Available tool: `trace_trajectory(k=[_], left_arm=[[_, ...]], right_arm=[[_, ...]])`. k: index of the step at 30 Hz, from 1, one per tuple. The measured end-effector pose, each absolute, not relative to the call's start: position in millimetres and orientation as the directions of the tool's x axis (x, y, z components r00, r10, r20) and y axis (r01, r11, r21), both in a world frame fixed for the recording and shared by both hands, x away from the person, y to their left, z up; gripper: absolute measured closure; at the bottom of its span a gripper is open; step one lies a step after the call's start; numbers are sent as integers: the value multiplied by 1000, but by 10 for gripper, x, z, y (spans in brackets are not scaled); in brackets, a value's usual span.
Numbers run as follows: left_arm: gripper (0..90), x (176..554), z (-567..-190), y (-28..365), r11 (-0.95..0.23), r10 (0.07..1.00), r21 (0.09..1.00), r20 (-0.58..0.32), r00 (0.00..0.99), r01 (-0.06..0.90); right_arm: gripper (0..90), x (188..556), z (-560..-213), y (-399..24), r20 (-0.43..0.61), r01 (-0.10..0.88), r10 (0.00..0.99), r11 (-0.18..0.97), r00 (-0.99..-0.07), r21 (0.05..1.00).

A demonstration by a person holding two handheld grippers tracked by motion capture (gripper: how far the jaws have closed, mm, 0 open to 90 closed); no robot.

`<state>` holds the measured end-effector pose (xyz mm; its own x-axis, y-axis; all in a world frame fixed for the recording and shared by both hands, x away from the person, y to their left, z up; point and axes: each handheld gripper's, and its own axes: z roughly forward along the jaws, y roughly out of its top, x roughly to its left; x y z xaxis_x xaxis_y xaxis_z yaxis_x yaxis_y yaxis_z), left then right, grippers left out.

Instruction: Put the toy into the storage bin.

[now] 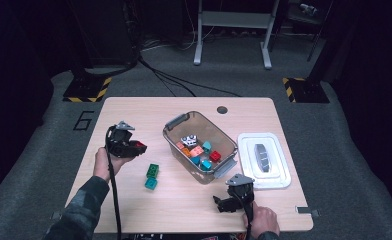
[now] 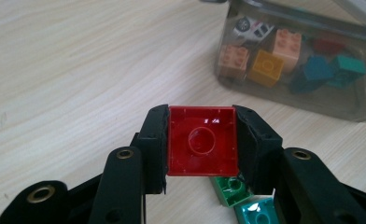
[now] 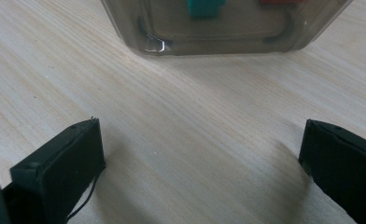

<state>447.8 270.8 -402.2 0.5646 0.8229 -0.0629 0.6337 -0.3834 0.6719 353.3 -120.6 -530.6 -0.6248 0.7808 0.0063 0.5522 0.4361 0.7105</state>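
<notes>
Red brick (image 2: 200,140) clamped between the black jaws of the left gripper (image 1: 134,147), its hollow underside with a round socket facing the gripper's own camera, the pads pressing on two opposite sides; in the high view the left hand (image 1: 109,162) holds that gripper off the table (image 1: 134,107) near the left edge, the brick clear of the wood. Just beside it toward the middle of the table lie a green brick (image 1: 153,171) and a teal brick (image 1: 150,183), touching or nearly so, with the teal one nearer the front edge; both also show under the held brick in the left gripper view. A clear plastic bin (image 1: 176,122) stands at the centre of the table, turned at an angle, and holds a jumble of bricks in orange, pink, teal and red plus a small white toy car (image 1: 188,140). The bin's white lid (image 1: 246,142) lies flat near the right edge, just beside the bin, with a grey handle on top. The right gripper (image 1: 221,204) sits low near the front edge, right of centre, held by the right hand (image 1: 261,220); its jaws stand wide apart with bare wood between them, pointing at the near wall of the bin
</notes>
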Motion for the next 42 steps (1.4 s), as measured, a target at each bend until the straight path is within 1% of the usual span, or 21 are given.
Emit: trace_trajectory(k=[1,11,20,33,42], left_arm=[[588,4484,-3997,2706,-399,817,672,-49,575,625],[588,4531,-3739,2505,-430,793,693,-16,609,578],[588,4583,-3551,2294,-452,765,706,-7,644,545],[587,4636,-3498,1876,-485,717,713,-6,697,506],[586,4677,-3603,1583,-512,687,695,-20,726,504]], right_arm=[[0,3533,-5307,-1207,6,552,780,437,-625,711],[0,3533,-5307,-1206,7,552,781,436,-625,711],[0,3534,-5306,-1211,2,549,777,443,-629,709],[0,3534,-5307,-1211,2,549,777,443,-630,709],[0,3534,-5306,-1211,2,549,778,441,-628,710]])
